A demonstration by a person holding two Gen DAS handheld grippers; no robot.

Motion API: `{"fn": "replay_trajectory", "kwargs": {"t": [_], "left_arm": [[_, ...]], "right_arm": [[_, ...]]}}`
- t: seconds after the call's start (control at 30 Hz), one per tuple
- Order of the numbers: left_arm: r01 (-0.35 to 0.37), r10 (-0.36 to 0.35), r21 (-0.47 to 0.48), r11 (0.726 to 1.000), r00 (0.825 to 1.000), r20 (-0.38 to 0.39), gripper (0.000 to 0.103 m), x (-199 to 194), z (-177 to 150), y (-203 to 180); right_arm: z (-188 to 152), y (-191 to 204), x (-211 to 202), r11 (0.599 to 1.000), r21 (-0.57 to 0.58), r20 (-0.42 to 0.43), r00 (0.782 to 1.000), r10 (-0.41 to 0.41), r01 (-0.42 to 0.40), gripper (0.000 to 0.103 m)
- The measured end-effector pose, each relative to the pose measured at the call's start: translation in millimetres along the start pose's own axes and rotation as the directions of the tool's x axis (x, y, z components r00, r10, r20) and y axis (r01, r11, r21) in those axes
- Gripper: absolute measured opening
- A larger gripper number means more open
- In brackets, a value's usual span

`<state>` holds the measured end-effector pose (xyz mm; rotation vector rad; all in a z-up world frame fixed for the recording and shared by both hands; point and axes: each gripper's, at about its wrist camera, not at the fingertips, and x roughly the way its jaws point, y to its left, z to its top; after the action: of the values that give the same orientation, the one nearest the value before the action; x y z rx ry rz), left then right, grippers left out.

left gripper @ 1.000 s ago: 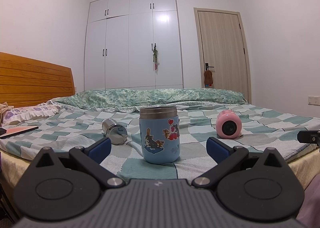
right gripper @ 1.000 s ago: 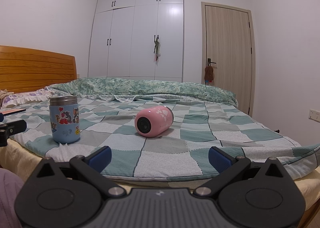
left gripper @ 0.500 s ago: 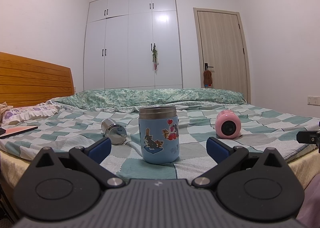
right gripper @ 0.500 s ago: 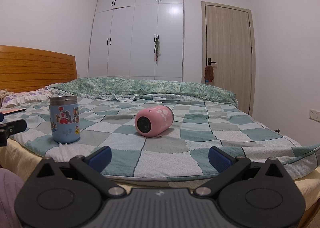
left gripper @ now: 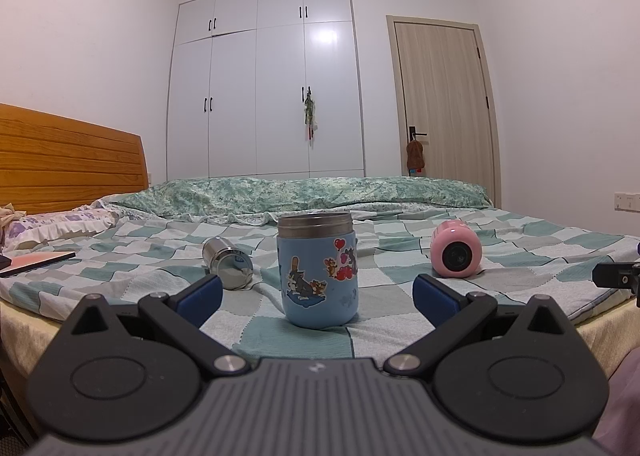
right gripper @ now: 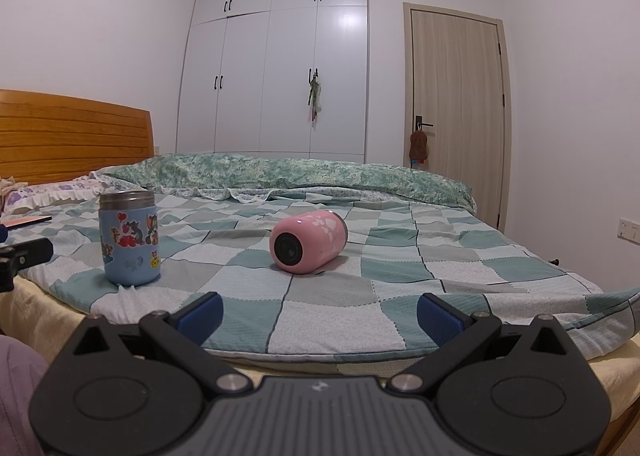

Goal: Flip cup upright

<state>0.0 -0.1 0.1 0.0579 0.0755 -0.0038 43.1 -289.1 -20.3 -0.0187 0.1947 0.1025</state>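
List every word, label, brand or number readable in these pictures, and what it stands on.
None can be read.
Blue cup: cartoon stickers only, no legible words.
Steel cup: a small blue label, too blurred to read.
Pink cup: paw prints, no text.
Left tool: a small pale mark on its body, unreadable.

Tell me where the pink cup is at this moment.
In the right wrist view the pink cup lies on its side mid-bed, right of the upright blue cup, ahead of the open right gripper.
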Motion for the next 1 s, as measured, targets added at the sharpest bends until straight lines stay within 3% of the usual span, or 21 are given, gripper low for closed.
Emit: {"fn": "replay_trajectory", "kwargs": {"t": [1.0], "left_arm": [[0.0,0.0,-0.001,1.0,1.0,0.001,0.103,0.8,-0.9,-4.0]], "right_arm": [[0.7,-0.2,-1.3,1.0,-0.001,0.0,1.0,0.0,0.0,0.103]]}}
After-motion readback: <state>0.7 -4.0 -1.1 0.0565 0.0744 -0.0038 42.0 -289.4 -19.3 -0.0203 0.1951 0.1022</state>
